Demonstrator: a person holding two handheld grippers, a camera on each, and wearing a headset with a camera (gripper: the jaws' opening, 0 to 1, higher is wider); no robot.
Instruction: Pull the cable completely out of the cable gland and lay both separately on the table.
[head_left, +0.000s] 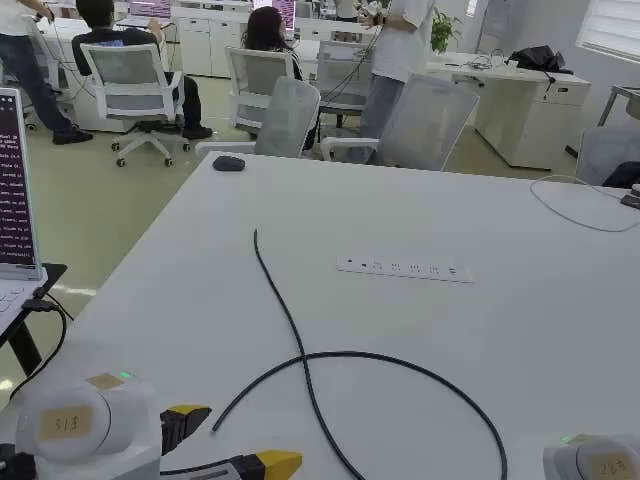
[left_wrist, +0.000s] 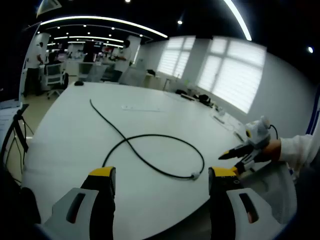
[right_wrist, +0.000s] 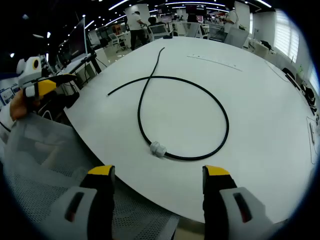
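Note:
A long black cable (head_left: 300, 350) lies on the white table (head_left: 500, 330), crossing itself into one wide loop. In the right gripper view the loop (right_wrist: 220, 107) ends in a small white cable gland (right_wrist: 158, 149), still on the cable, near the table's edge. My right gripper (right_wrist: 158, 172) hovers open just short of the gland, nothing between its yellow-tipped jaws. My left gripper (left_wrist: 162, 175) is open too, held off the table's edge and facing the loop (left_wrist: 150, 150) and gland (left_wrist: 195, 175). In the head view, the left gripper (head_left: 230, 435) sits at the bottom left.
A white power strip (head_left: 405, 268) lies mid-table, a dark mouse (head_left: 228, 163) at the far edge. A laptop (head_left: 15, 200) stands on a stand to the left. A thin cable (head_left: 570, 205) curls at the right. Office chairs (head_left: 285, 115) and people are beyond.

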